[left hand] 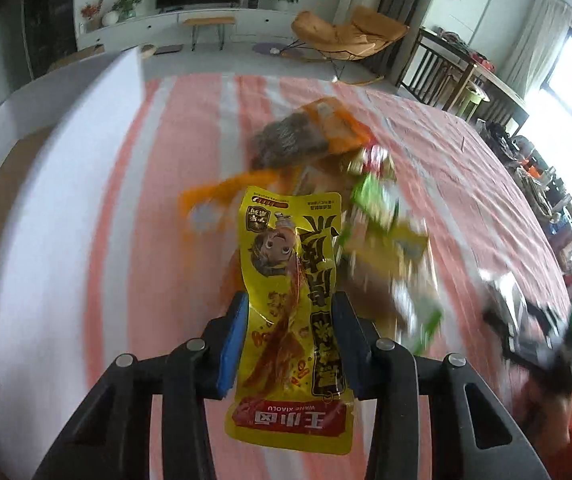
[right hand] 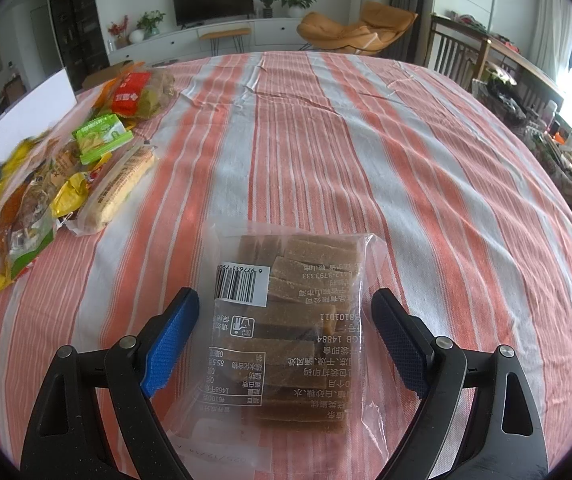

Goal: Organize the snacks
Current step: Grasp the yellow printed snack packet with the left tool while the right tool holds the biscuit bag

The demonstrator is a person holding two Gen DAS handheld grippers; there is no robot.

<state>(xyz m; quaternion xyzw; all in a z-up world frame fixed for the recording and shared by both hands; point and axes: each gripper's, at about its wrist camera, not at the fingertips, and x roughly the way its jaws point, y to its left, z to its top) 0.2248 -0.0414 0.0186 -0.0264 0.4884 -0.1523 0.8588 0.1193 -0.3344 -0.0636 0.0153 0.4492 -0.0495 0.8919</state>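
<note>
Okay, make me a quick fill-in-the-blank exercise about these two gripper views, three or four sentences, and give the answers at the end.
1. The left hand-held gripper is shut on a ____ snack packet.
2. The right hand-held gripper stands ____ around a clear bag of brown bars.
3. The striped tablecloth is white and ____.
4. In the right wrist view, the snack pile lies to the ____ of the bag.

Answers: yellow; open; orange; left

Snack pile (right hand: 66, 168) crowding the cloth's (right hand: 366, 152) left edge; striped middle and right open.
</note>
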